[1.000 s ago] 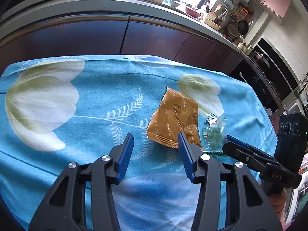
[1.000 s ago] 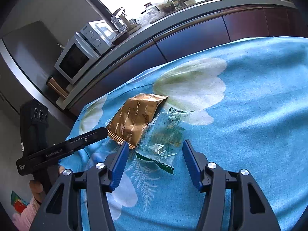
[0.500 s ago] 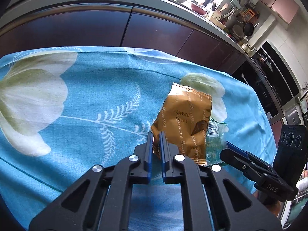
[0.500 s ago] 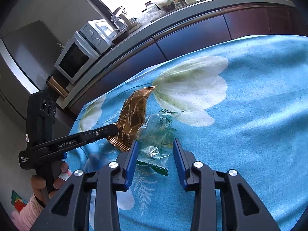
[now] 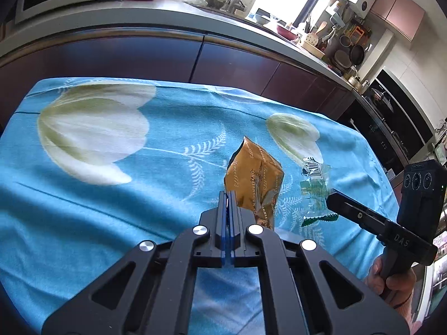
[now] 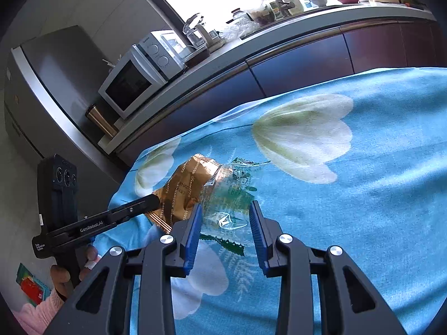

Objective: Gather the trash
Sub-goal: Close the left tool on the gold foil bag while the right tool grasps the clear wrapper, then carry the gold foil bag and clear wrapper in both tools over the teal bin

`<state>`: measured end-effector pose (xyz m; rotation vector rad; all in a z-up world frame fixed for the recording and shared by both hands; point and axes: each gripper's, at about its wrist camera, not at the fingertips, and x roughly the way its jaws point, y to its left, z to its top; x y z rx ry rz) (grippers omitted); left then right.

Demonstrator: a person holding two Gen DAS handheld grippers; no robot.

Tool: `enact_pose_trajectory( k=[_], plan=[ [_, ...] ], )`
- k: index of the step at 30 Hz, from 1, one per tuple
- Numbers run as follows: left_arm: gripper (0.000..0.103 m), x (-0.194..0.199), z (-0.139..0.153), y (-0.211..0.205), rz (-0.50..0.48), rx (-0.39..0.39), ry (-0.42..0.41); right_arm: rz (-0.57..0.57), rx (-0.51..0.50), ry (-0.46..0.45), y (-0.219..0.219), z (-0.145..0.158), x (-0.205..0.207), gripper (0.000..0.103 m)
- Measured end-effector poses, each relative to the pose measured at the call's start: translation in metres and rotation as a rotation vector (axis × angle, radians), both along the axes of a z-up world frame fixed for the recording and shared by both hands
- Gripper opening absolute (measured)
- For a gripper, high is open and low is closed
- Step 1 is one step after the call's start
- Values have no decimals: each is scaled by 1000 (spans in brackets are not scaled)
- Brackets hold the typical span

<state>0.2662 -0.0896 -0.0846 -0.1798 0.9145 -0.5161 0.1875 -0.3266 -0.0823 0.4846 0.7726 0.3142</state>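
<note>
Two pieces of trash are being picked up at once, one for each hand. The left gripper is squeezed tight on the bottom corner of the crinkly gold-brown snack wrapper. It holds only the edge, so the wrapper stands up off the blue flowered cloth and can be carried away. The clear plastic wrapper with green print is close beside the gold one, on the side of the right gripper. The right gripper has its blue pads on both sides of this see-through wrapper, with a gap between them. I think the pads touch its crumpled sides, but I cannot tell if it is off the cloth. The clear one looks thin and slippery, so it could slide out.
</note>
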Motion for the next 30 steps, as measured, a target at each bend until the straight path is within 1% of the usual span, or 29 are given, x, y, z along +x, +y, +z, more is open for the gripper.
enact_pose_trajectory(
  k=[2,8,15,22,24,30],
  plan=[
    [2,-12,5,13,5,1,-21,14,1,-10,5,3,-4,33],
    [2,-53,18,49,37,39,-92,67,15,-28,26,9,-15,33],
    [2,-90,28,91,83,31,-121,138,25,-47,59,12,-26,33],
    [2,-119,35,122,133,11,-151,201,21,-62,90,16,-36,33],
    [2,-124,37,129,143,4,-155,215,18,-65,98,17,-38,33],
    [2,-142,42,141,165,20,-179,260,19,-74,120,20,-43,33]
  ],
)
